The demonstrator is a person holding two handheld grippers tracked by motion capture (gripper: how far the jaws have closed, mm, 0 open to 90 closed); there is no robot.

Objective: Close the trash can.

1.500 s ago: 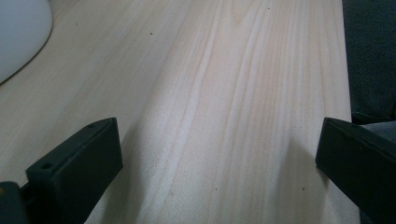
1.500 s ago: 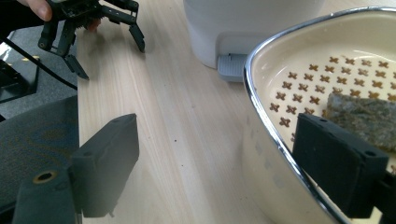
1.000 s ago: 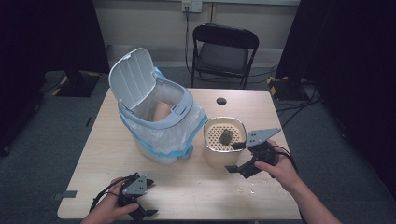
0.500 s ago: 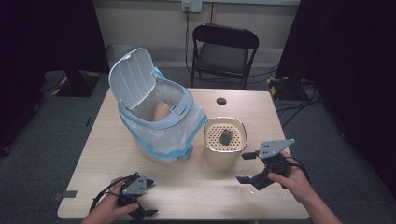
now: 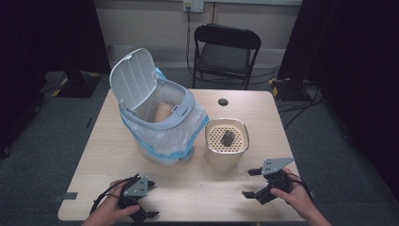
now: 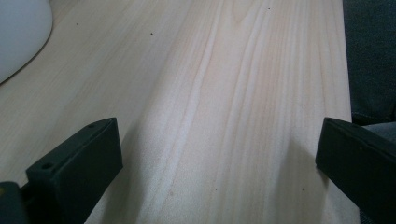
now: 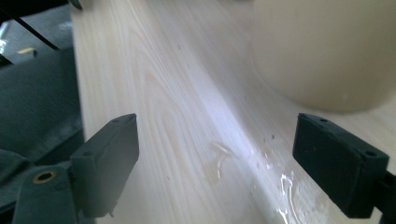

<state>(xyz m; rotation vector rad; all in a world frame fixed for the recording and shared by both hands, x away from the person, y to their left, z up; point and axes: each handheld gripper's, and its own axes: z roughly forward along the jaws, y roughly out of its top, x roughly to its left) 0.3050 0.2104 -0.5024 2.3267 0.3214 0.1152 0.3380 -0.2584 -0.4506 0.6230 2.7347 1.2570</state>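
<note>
Presently both tools sat low at the near edge of the bench (image 5: 94,155). Right hand-held gripper (image 5: 251,183) lay released, jaws spread wide and holding nothing, just right of the cream perforated-top container (image 5: 226,157); a dark lump (image 5: 227,137) rested on that container's lid. Small wet patch (image 7: 261,172) on the wood between the right jaws. Left hand-held gripper (image 5: 146,207) likewise released, empty, jaws apart over bare wood, well apart from the white lidded bin (image 5: 155,113), lid raised, liner bag draped over its rim
</note>
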